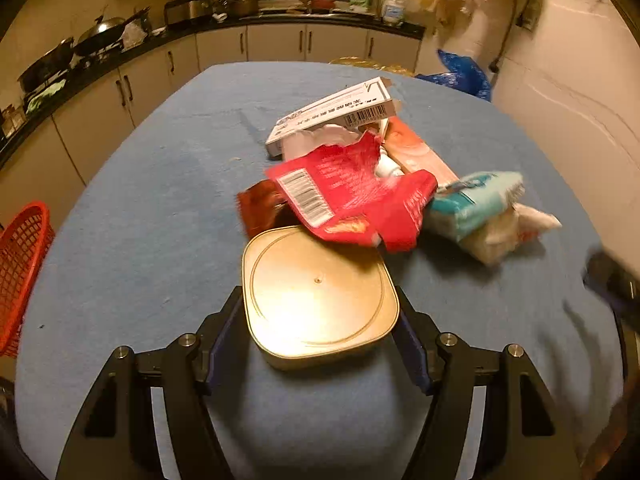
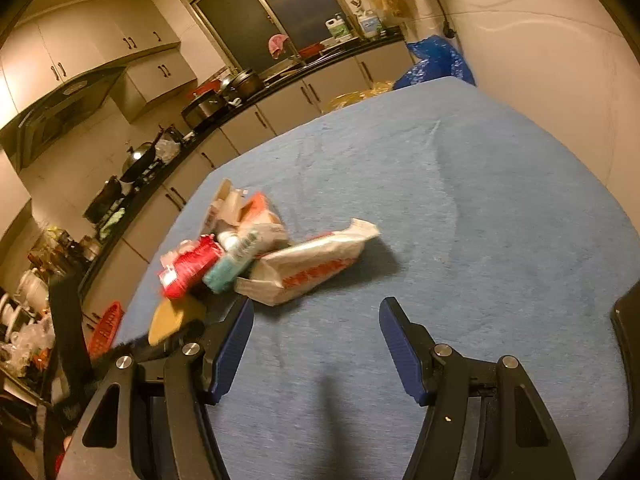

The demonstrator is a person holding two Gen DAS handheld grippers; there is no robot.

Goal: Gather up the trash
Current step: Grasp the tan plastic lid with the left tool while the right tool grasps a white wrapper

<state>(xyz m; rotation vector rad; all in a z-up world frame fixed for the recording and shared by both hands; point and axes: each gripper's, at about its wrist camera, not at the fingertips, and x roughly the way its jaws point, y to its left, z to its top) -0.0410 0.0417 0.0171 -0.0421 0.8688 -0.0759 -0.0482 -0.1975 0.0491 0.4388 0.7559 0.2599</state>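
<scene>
A: In a dim kitchen, the left gripper [image 1: 320,320] reaches down over a table covered in blue cloth [image 1: 140,220], its two blue-padded fingers [image 1: 218,344] standing on either side of a gold square tin lid [image 1: 318,296].

B: Do the pads press on it?

A: The left pad lies against the lid's edge and the right pad sits just at its other edge, though whether the grip is firm cannot be told. The fingers stand at a middling width, set by the lid.

B: And the rest of the trash?

A: Just beyond the fingertips, a torn red wrapper [image 1: 352,200] overlaps the lid's far edge. Behind it lie a white carton [image 1: 336,114] with a barcode and an orange-and-white box [image 1: 420,152]. To the right of the fingers sit a teal packet [image 1: 476,200] and a pale crumpled bag [image 1: 504,232]. A red basket [image 1: 20,272] stands off the table's edge, far to the left.

B: The other hand?

A: The right gripper [image 2: 316,344] hovers with fingers apart and nothing between them, only cloth. The heap lies ahead and to the left of its fingertips, a white-and-red bag [image 2: 312,268] nearest.
</scene>
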